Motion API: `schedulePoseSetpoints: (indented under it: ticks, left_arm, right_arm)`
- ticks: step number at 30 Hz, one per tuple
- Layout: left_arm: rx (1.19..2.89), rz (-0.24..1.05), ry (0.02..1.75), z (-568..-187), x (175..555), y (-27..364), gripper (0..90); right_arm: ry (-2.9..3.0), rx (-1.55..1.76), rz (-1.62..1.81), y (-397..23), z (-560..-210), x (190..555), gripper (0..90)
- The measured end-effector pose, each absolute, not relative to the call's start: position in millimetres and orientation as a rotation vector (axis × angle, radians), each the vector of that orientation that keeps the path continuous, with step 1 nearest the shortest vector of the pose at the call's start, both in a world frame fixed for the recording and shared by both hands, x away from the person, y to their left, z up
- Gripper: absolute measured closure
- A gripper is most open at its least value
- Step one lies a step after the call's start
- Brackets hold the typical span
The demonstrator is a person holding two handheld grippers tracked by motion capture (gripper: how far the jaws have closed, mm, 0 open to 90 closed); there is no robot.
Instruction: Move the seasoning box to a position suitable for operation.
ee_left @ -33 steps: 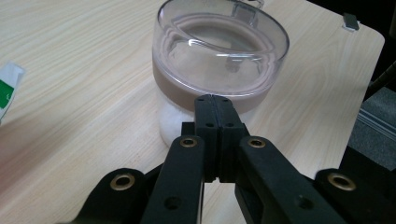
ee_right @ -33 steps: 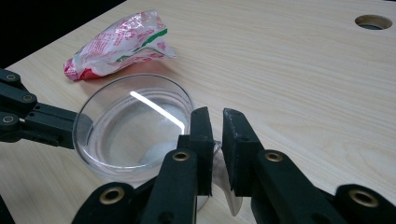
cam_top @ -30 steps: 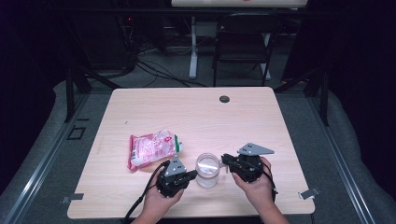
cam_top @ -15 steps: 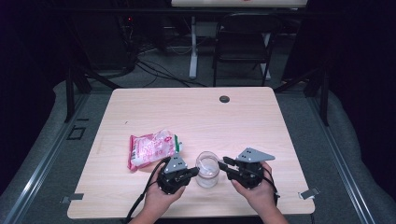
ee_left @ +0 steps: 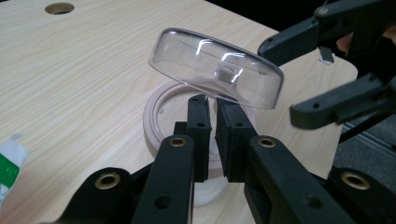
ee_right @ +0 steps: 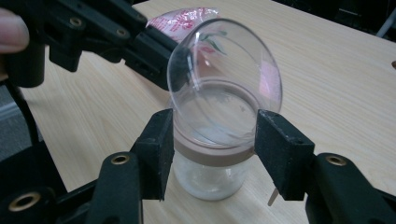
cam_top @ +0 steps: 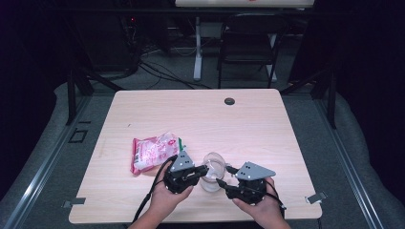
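Note:
A small glass jar (cam_top: pixel 210 182) with a tan collar (ee_left: pixel 161 116) stands near the table's front edge. Its clear domed lid (ee_left: pixel 217 67) is tipped up over the mouth. My left gripper (ee_left: pixel 212 105) pinches the lid's rim (ee_right: pixel 224 70) between almost touching pads; its jaws have just been opening slightly, with the rim still between them. My right gripper (ee_right: pixel 212 126) straddles the jar (ee_right: pixel 210 172) at the collar, and its jaws have just been opening and stand clear of the glass. From above, the left gripper (cam_top: pixel 204 169) and right gripper (cam_top: pixel 224 175) flank the jar.
A pink and white snack bag (cam_top: pixel 153 151) lies left of the jar, close behind the left hand. The light wooden table (cam_top: pixel 191 114) has a cable hole (cam_top: pixel 229 101) near its far edge. A dark chair (cam_top: pixel 248 47) and cables stand beyond it.
The right gripper's jaws have spread off the jar's collar, and that hand has drawn back a little toward the near edge. The left hand has stayed put at the lid.

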State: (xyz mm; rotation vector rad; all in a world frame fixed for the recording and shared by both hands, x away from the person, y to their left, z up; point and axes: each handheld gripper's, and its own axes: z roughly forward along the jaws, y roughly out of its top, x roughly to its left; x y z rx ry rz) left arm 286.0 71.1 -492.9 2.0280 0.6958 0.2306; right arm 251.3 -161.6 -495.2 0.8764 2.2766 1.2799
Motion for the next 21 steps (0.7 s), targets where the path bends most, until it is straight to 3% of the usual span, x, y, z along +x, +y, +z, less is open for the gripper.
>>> schedulePoseSetpoints:
  ticks: [15, 21]
  left_arm:
    - [2.049, 0.317, 0.757, -504, 293, 70, 61.6]
    - [2.057, 0.298, 0.781, -509, 295, 71, 60.6]
  right_arm:
    - [2.227, 0.872, 1.235, -159, -501, 255, 46.2]
    - [2.226, 0.882, 1.251, -160, -501, 255, 46.7]
